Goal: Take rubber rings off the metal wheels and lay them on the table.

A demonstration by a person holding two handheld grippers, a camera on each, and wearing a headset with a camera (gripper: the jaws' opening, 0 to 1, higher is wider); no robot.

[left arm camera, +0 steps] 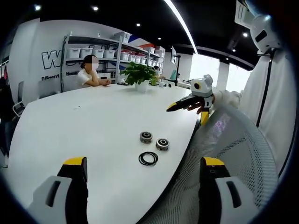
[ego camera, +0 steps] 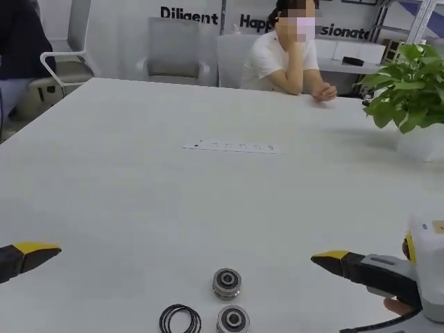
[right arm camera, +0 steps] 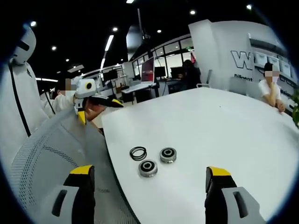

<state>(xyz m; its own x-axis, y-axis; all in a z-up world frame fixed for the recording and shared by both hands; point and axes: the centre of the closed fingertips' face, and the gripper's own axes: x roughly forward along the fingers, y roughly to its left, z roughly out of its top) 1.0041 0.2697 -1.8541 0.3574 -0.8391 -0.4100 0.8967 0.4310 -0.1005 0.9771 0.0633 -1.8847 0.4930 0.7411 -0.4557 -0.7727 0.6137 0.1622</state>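
Two metal wheels (ego camera: 227, 282) (ego camera: 233, 319) stand side by side near the table's front edge. A small pile of black rubber rings (ego camera: 180, 320) lies flat just left of the nearer wheel. My left gripper (ego camera: 31, 255) hovers at the left, well away from them, and my right gripper (ego camera: 333, 260) at the right. In the left gripper view the jaws (left arm camera: 144, 162) stand wide apart, empty, facing the wheels (left arm camera: 146, 137) (left arm camera: 162, 143) and rings (left arm camera: 148, 158). The right gripper (right arm camera: 149, 171) is likewise open and empty before the wheels (right arm camera: 168, 154) (right arm camera: 147, 168) and rings (right arm camera: 138, 153).
A white table (ego camera: 208, 194) stretches away with a power strip (ego camera: 234, 146) set in its middle. A potted plant (ego camera: 406, 97) stands at the back right. A person (ego camera: 288, 59) sits at the far side. A mesh chair back (left arm camera: 233, 154) is beside the table edge.
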